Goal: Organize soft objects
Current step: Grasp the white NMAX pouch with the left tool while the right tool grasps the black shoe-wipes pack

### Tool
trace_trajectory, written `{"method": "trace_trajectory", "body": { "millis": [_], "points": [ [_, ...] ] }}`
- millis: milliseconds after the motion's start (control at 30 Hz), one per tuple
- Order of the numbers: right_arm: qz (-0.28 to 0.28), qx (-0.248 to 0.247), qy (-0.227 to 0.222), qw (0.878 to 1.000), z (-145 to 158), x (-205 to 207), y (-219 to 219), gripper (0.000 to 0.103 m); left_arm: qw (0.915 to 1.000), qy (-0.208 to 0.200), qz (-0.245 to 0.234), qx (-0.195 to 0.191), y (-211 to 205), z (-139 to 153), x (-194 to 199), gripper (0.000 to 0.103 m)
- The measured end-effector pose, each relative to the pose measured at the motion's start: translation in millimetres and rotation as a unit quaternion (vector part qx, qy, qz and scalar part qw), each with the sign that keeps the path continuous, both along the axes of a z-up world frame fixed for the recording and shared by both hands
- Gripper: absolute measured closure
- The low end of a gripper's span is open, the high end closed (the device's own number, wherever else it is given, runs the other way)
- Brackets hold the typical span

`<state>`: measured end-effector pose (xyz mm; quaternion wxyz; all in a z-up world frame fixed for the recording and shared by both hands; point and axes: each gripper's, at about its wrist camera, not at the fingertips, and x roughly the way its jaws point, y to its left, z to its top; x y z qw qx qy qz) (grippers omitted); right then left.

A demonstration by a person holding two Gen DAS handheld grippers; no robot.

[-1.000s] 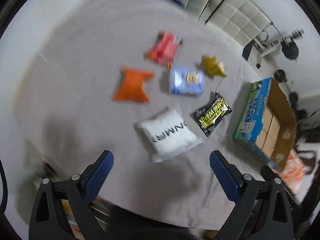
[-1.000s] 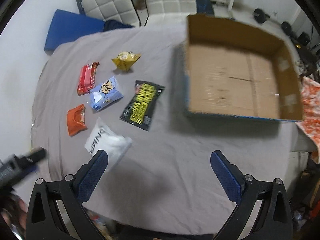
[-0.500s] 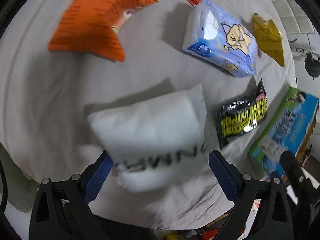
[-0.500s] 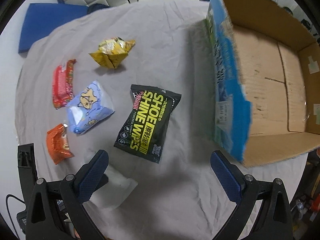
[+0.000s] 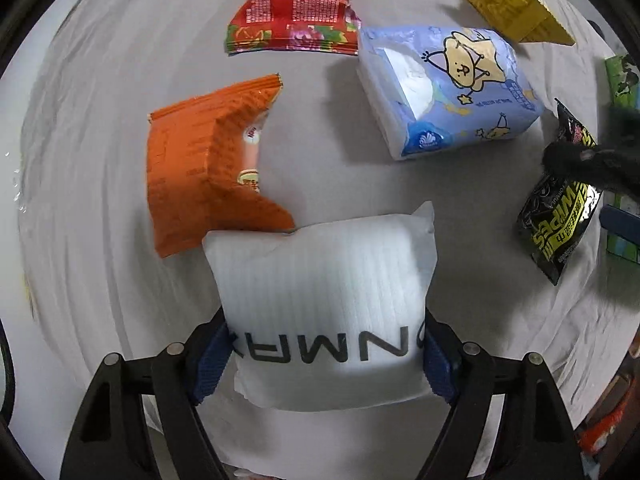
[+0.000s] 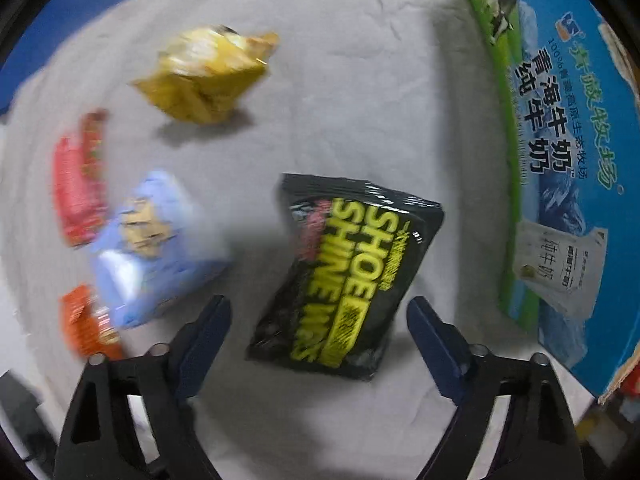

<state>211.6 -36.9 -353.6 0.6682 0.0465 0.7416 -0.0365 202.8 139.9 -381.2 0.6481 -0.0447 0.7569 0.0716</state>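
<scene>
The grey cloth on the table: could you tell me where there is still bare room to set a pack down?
In the right wrist view, bare grey cloth lies between the yellow packet and the blue carton, above the black wipes pack. In the left wrist view, cloth left of the orange packet is free. Around the tissue pack, red packet and white pack it is crowded.
</scene>
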Motion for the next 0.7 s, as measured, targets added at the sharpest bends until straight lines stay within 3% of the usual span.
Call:
{"method": "trace_trajectory", "body": {
  "millis": [67, 167, 400, 533, 700],
  "points": [
    [0.002, -0.012, 0.013, 1.000, -10.7, 0.1, 0.8, 0.030, 0.9999, -0.001, 0.009, -0.005, 5.7, 1.9, 2.6, 0.021],
    [0.013, -0.005, 0.017, 1.000, -15.7, -6.7, -1.6, 0.038, 0.9993, -0.005, 0.034, -0.014, 18.0, -4.1, -0.8, 0.020],
    [0.149, -0.022, 0.064, 0.987, -15.2, -68.7, -1.8, 0.041, 0.9976, -0.015, 0.058, -0.036, 32.1, -6.9, -15.2, 0.019],
    [0.186, -0.027, 0.078, 0.979, -12.8, -99.4, -11.3, 0.040, 0.9984, -0.021, 0.034, -0.040, 29.1, -10.4, -32.8, 0.022],
    [0.141, 0.010, 0.056, 0.988, -2.2, -103.7, -27.5, 0.035, 0.9984, -0.033, -0.038, -0.024, -5.2, -9.8, -56.3, 0.020]
  ]
}}
